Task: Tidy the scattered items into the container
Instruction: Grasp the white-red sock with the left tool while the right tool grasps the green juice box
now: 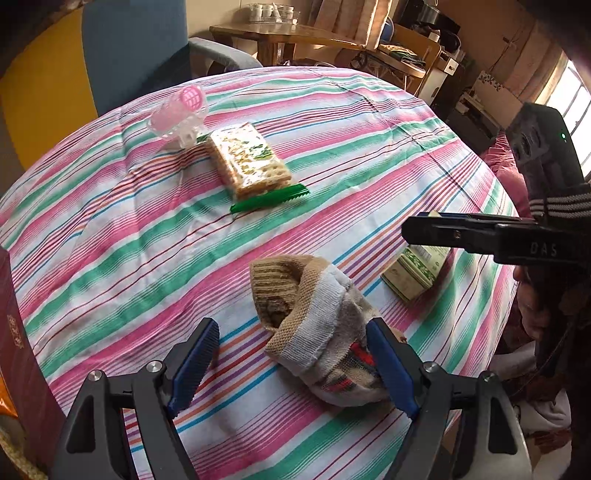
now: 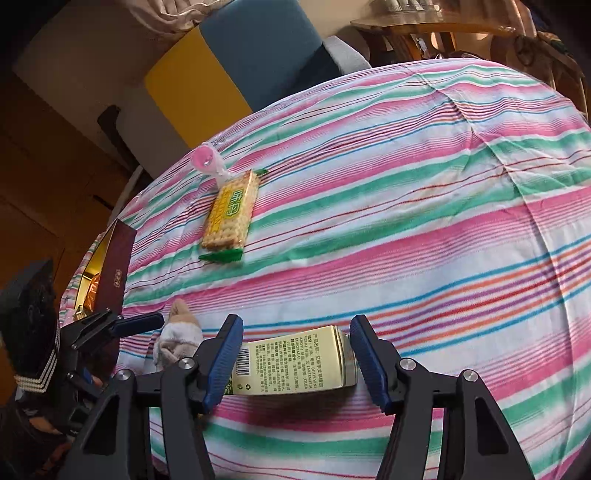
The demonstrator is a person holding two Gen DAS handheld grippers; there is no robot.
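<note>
A rolled beige-and-white sock bundle [image 1: 314,317] lies on the striped tablecloth [image 1: 110,229]. My left gripper [image 1: 293,365] hangs open over it. Its right pad [image 1: 391,369] is against the bundle's side and the left pad stands apart. My right gripper [image 2: 295,363] straddles a yellow-green carton [image 2: 295,365] that lies flat, with a pad close to each end; I see no firm squeeze. In the left wrist view that gripper [image 1: 417,236] is side-on above the carton [image 1: 413,277]. The open maroon box [image 2: 118,266] stands at the table's left edge.
A cracker packet [image 1: 247,162] with green ends and a pink plastic item in clear wrap [image 1: 181,114] lie farther back. A blue and yellow chair [image 2: 236,62] and a wooden table [image 1: 280,33] stand beyond. A person's lap [image 1: 535,332] is at the right.
</note>
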